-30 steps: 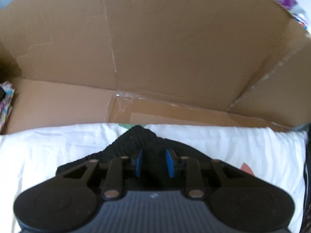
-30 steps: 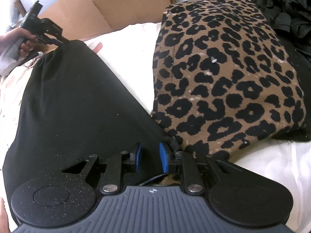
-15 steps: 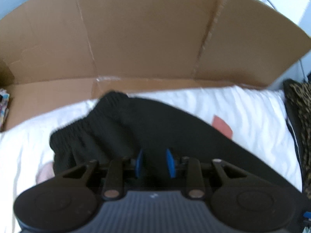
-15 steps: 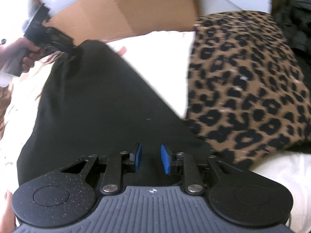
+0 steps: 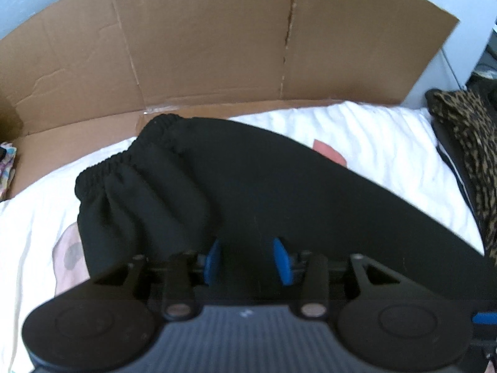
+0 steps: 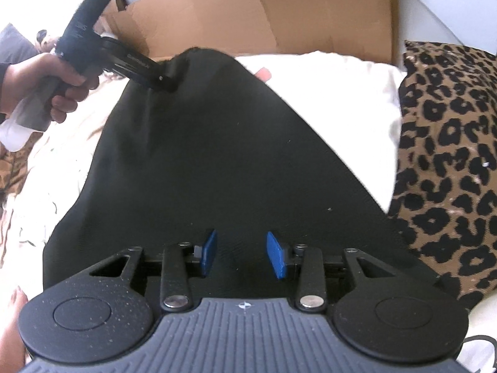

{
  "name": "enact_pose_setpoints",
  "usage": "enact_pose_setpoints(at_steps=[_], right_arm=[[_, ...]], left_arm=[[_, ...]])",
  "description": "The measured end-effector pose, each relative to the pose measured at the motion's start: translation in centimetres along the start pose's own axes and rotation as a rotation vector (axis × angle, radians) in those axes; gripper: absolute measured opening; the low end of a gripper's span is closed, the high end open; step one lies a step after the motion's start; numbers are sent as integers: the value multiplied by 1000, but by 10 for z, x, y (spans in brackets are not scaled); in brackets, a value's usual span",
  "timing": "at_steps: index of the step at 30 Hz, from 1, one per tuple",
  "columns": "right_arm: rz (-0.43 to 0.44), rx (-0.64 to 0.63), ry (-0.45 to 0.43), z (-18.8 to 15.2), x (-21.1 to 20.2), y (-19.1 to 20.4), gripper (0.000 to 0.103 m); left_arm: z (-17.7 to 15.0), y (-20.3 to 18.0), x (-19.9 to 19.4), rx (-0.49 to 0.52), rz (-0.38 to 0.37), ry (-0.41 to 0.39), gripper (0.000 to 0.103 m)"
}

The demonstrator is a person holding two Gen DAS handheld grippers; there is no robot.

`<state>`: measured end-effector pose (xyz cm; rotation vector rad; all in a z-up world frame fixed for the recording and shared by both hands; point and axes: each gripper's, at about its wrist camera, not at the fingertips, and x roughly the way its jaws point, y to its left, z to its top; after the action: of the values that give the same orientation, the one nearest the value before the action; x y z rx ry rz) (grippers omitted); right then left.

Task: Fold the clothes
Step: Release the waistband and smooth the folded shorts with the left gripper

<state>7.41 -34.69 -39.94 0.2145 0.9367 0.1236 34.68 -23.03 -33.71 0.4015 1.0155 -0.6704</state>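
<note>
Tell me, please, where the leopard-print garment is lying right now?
In the right wrist view, the leopard-print garment lies along the right edge, on the white bedding, beside the black garment.

A flattened brown cardboard box [image 5: 217,46] stands upright behind the work area like a screen, creased and taped along its folds, its lower flap lying flat. In front of it spreads a rumpled white sheet [image 5: 382,143] with faint pink prints. A leopard-print cloth [image 6: 447,161] lies along the right edge. A pale wall [image 5: 444,77] shows past the cardboard on the right. Bright daylight washes out the white fabric.
</note>
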Motion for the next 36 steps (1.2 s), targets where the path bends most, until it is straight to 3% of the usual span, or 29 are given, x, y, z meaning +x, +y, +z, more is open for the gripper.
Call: enact_pose_setpoints(at_steps=[9, 17, 24, 33, 36], right_arm=[[-73, -104, 95, -18, 4, 4, 43], [-115, -111, 144, -35, -11, 1, 42], [-111, -114, 171, -33, -25, -2, 42], [-77, -116, 119, -22, -41, -6, 42], [-56, -101, 94, -15, -37, -4, 42]], left_arm=[[-30, -11, 8, -27, 7, -9, 44], [-51, -12, -15, -11, -19, 10, 44], [-91, 10, -53, -92, -18, -3, 44], [-134, 31, -66, -191, -15, -1, 44], [-139, 32, -65, -223, -48, 0, 44]])
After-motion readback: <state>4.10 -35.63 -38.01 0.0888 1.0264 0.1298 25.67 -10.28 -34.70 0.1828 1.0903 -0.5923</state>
